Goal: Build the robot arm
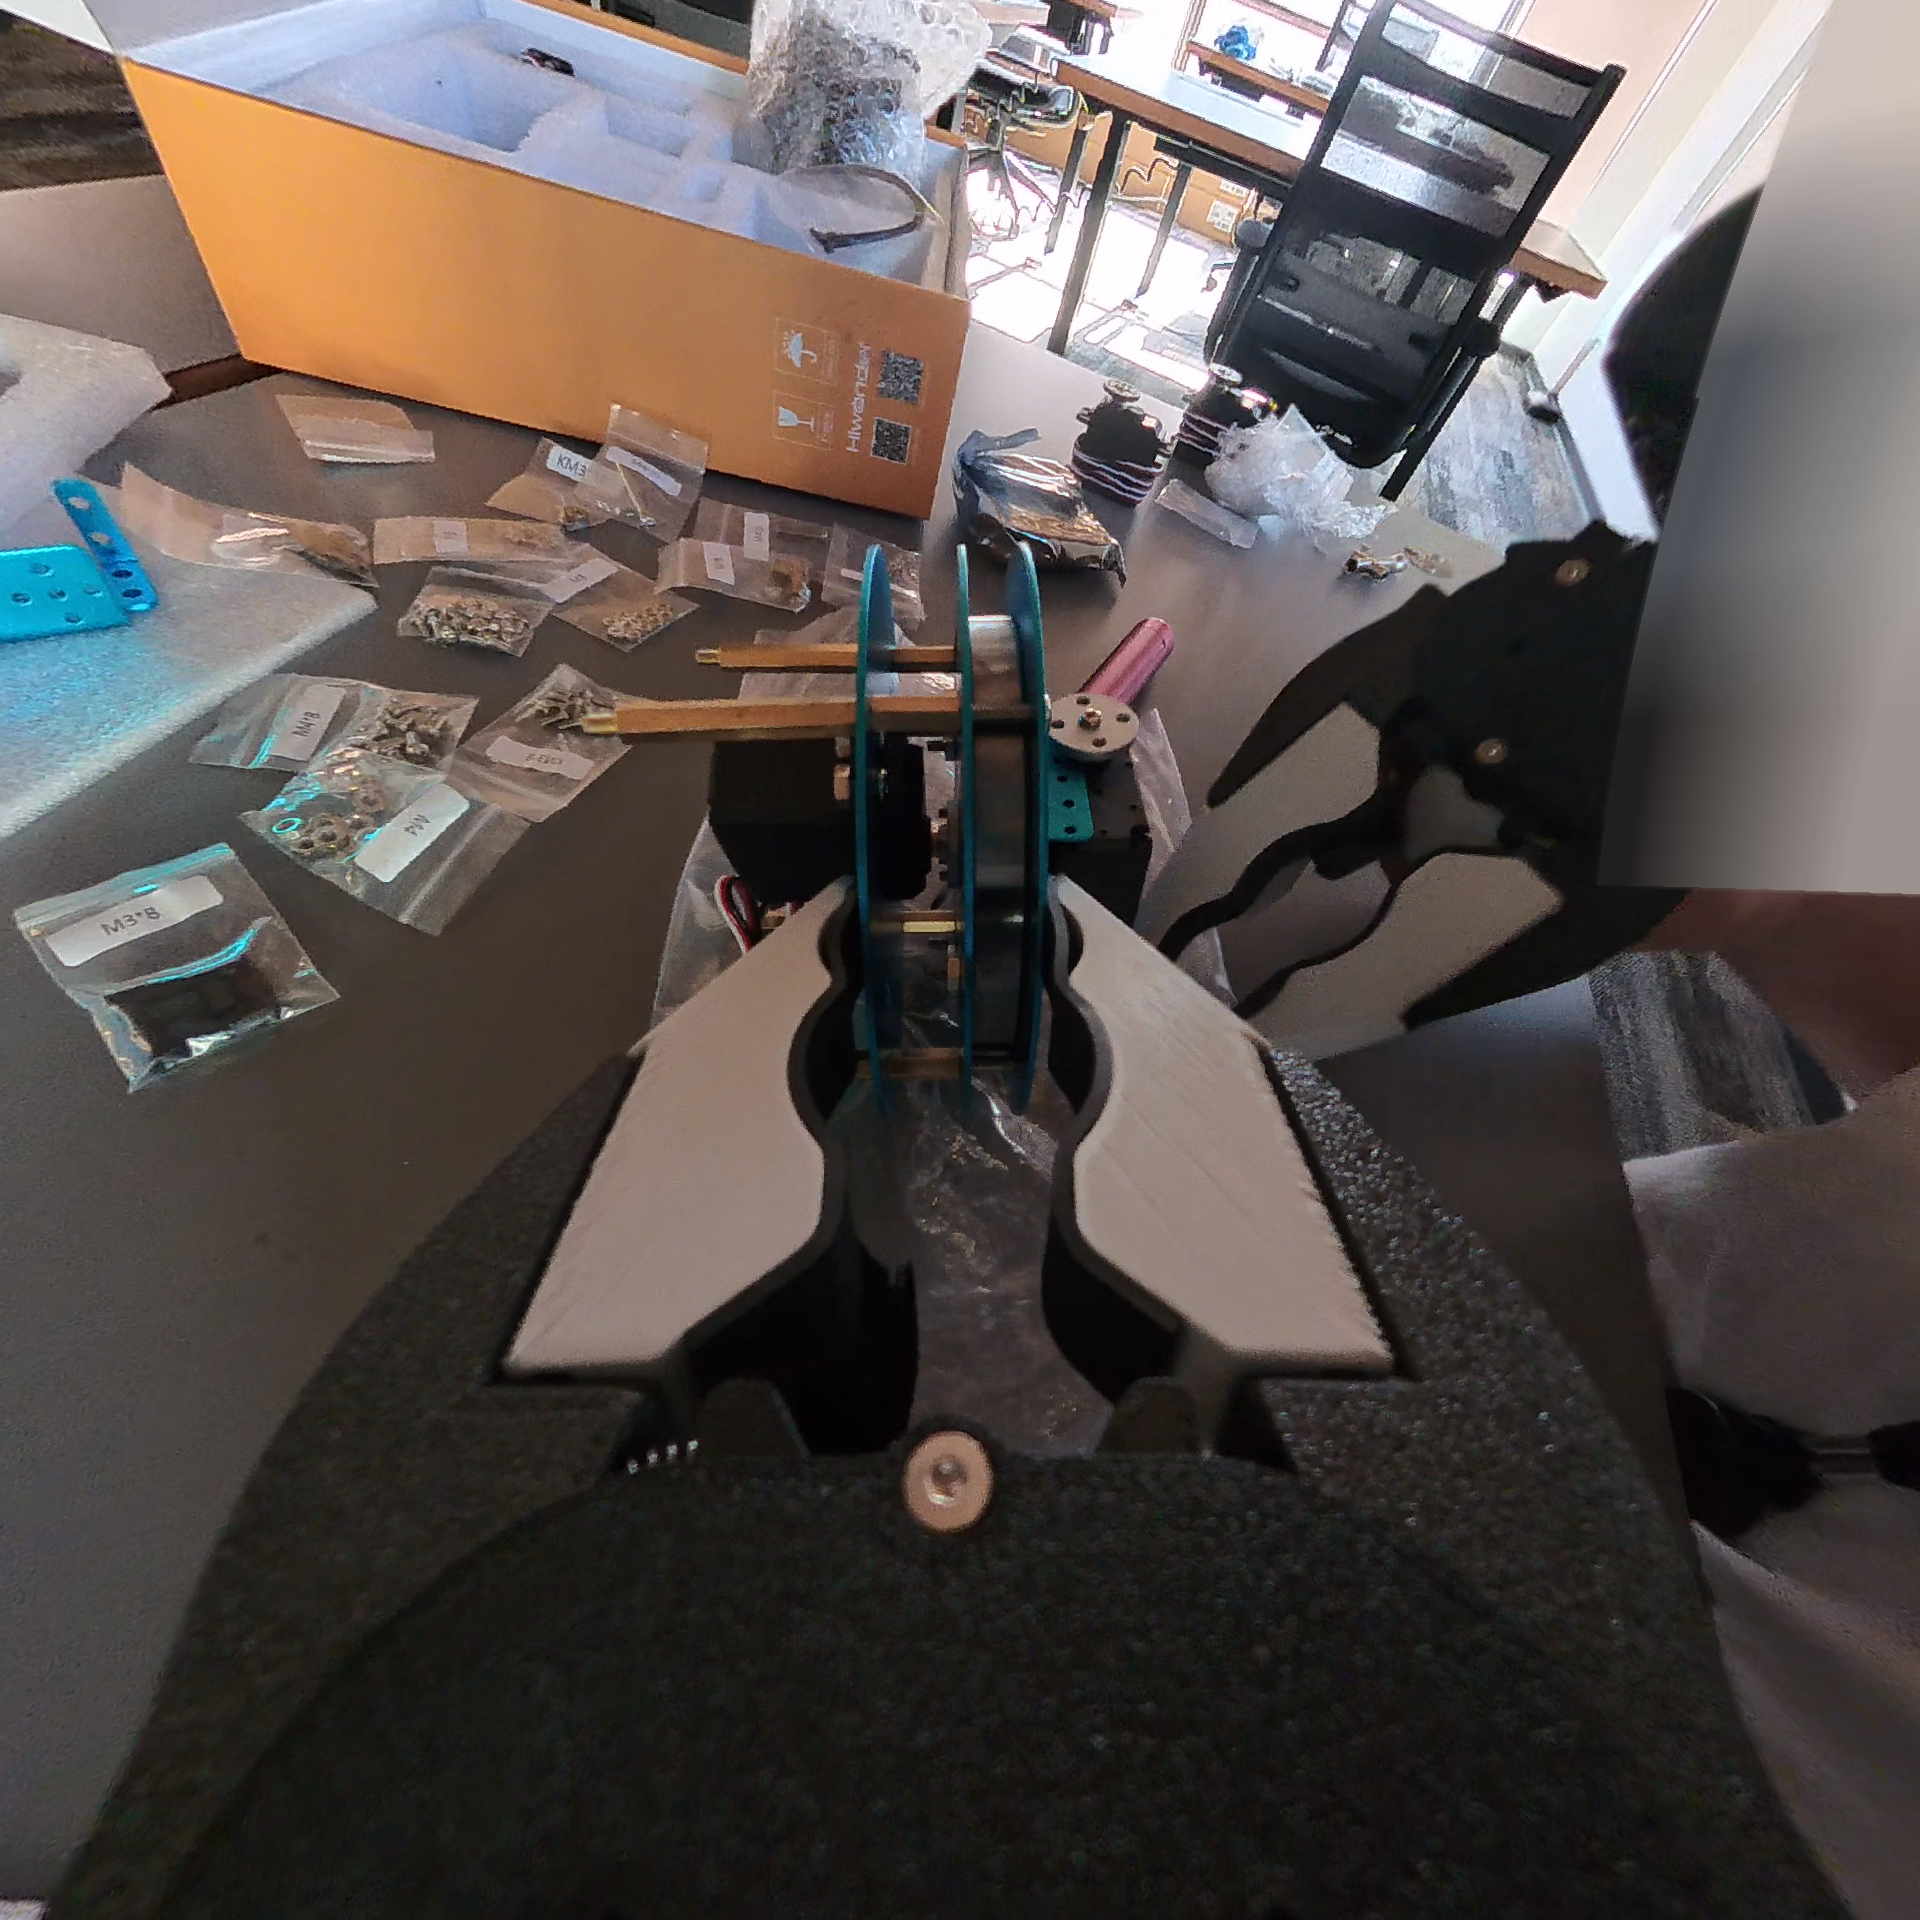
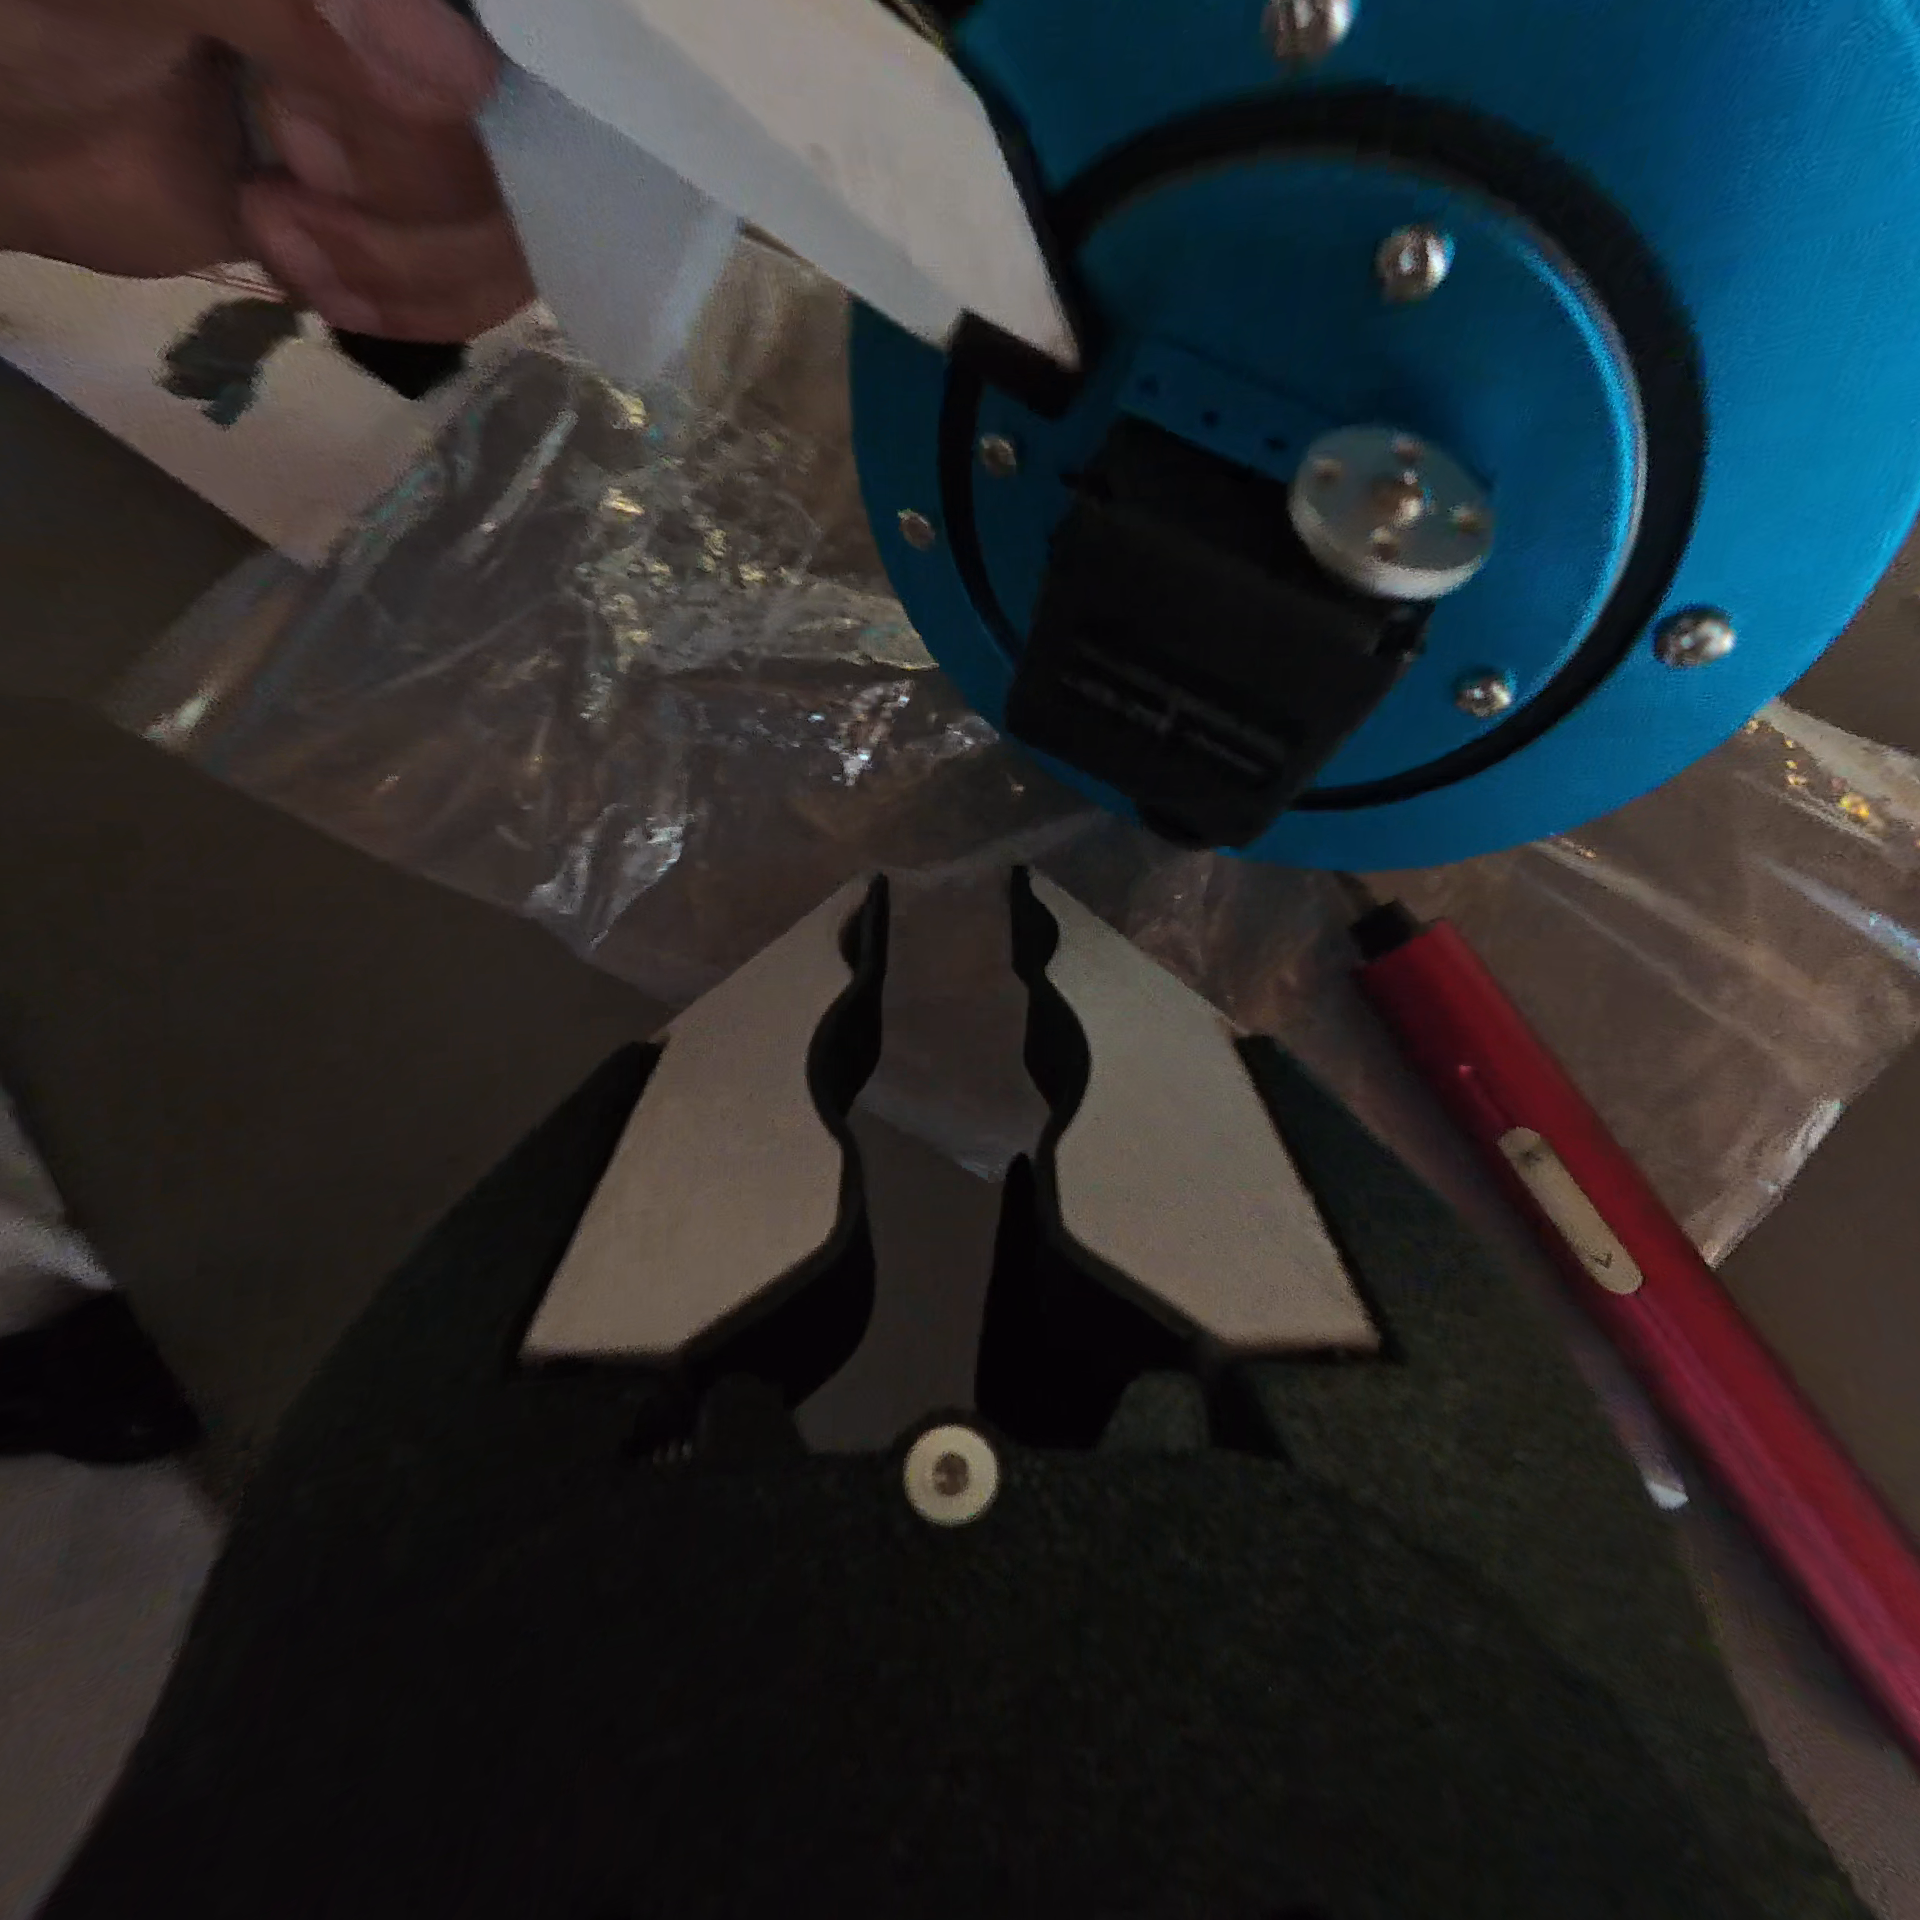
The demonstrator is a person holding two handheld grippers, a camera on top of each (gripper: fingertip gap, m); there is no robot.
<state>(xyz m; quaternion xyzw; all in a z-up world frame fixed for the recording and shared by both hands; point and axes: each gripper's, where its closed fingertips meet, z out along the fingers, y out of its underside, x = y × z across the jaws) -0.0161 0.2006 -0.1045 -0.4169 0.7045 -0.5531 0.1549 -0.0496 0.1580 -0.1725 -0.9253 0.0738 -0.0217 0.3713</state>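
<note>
My left gripper [image 1: 951, 909] is shut on a blue disc assembly [image 1: 961, 748]: three round blue plates on edge, joined by brass standoffs [image 1: 727, 717], with a black servo and a silver horn [image 1: 1086, 722]. It holds the assembly above the dark table. In the right wrist view the assembly [image 2: 1351, 260] fills the upper right, with the servo [image 2: 1195, 644] and a white finger of the left gripper [image 2: 831, 177] on its rim. My right gripper [image 2: 951, 888] is slightly open and empty, just below the assembly. It also shows in the left wrist view [image 1: 1195, 873].
An open orange box [image 1: 571, 291] with white foam stands at the back. Several small bags of screws [image 1: 416, 727] lie left, a blue bracket [image 1: 73, 582] far left. Spare servos [image 1: 1132, 447] sit behind. A red pen-like tool [image 2: 1662, 1299] and clear plastic bags [image 2: 623, 623] lie under the assembly. Spacing between my two grippers at the tips: around 9 centimeters. Measured from the fingertips, the blue bracket [image 1: 73, 582] is 25 centimeters or so from the left gripper and 30 centimeters from the right.
</note>
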